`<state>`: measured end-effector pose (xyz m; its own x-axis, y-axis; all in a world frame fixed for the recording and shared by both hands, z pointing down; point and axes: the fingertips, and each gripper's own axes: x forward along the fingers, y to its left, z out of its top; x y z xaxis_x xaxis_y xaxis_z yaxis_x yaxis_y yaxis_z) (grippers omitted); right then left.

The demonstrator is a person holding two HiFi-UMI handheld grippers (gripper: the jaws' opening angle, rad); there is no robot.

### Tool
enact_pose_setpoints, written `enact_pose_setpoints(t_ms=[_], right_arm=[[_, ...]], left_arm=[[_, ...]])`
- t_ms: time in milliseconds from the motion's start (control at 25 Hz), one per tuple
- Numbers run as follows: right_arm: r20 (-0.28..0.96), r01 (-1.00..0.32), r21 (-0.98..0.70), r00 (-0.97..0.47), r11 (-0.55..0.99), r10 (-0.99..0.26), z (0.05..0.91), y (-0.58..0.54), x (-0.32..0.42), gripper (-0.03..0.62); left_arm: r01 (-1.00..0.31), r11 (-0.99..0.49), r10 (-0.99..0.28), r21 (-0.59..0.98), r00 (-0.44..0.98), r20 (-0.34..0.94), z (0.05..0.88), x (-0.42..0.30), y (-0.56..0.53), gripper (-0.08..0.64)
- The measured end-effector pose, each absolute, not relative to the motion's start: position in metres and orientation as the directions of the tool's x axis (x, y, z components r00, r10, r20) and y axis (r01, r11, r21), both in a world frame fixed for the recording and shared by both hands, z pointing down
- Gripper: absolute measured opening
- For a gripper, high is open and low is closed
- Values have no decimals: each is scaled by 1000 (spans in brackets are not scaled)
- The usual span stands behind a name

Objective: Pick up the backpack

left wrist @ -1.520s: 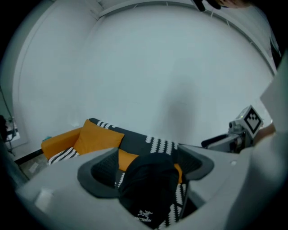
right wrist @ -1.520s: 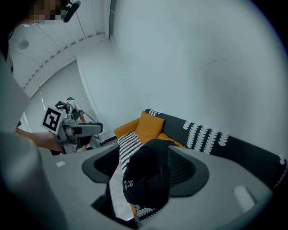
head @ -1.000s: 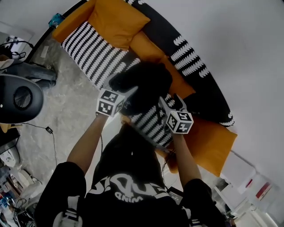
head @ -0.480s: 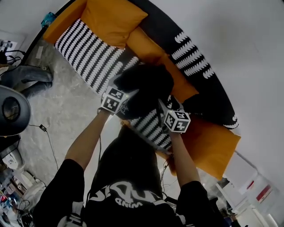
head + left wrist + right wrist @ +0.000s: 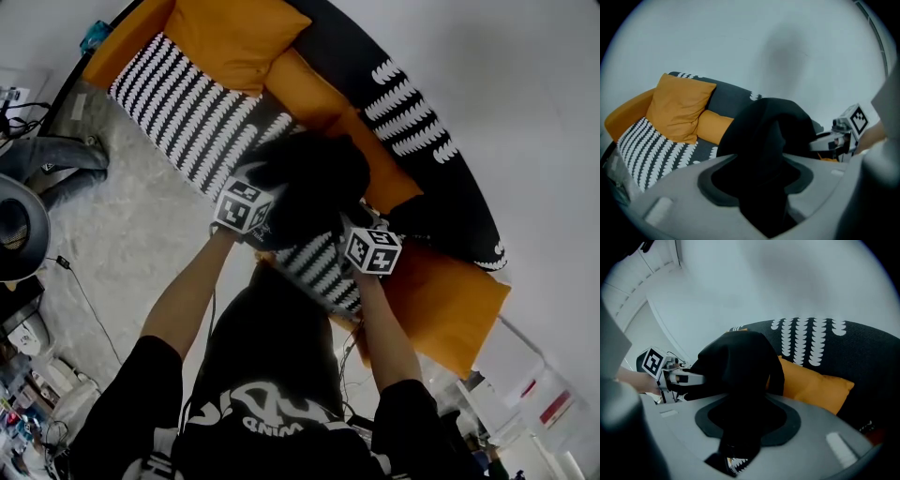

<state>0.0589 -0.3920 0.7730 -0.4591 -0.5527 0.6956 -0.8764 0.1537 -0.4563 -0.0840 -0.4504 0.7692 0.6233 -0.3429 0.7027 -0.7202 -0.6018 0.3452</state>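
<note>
A black backpack (image 5: 314, 178) sits upright on the sofa's striped seat (image 5: 183, 103). My left gripper (image 5: 277, 212) is at its left side and my right gripper (image 5: 349, 223) at its right side, both pointing down into it. In the left gripper view, black backpack fabric (image 5: 768, 136) fills the gap of the left gripper (image 5: 761, 190), whose jaws are closing on it. The right gripper view shows the same: the backpack (image 5: 738, 364) runs down between the closing jaws of the right gripper (image 5: 740, 430). Each gripper view also shows the other gripper at the bag's far side.
An orange cushion (image 5: 234, 37) lies at the sofa's far left end, another (image 5: 445, 300) at the right, and an orange bolster (image 5: 319, 94) behind the bag. Grey floor with cables (image 5: 80, 291) lies left. The person's black shirt (image 5: 272, 375) fills the foreground.
Both grippers have come down and in against the backpack's sides, and their jaws have narrowed around its black fabric. The bag itself stays where it was.
</note>
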Motion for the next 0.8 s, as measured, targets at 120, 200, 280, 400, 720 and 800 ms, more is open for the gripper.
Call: enact_pose_setpoints(t_ms=[120,200,280,400,720,800], right_arm=[[699,-878,-448,-461,168,-546,775,-390,55,104],[696,-873,-457,-470,169,-543,775,-390,52,76],[689,-866,-474,-479,161,-544,773,-389,49,37],[666,-847,-502,-506,172,-548,765,-388,45,15],[565,-783,-556,-603,281,-563,707,-383,25,11],[571,-788,-549,-597,279,-564,694,-379,24,11]], left_arm=[[-727,-586,-347,358,625,699,771,-85,-447,146],[-727,-582,-352,365,630,692,772,-84,-443,88],[-717,-588,-344,374,640,687,771,-81,-436,44],[-708,-578,-327,407,657,679,767,-81,-427,23],[-733,-495,-399,466,669,627,718,-104,-430,15],[-738,-487,-417,468,667,618,701,-107,-428,15]])
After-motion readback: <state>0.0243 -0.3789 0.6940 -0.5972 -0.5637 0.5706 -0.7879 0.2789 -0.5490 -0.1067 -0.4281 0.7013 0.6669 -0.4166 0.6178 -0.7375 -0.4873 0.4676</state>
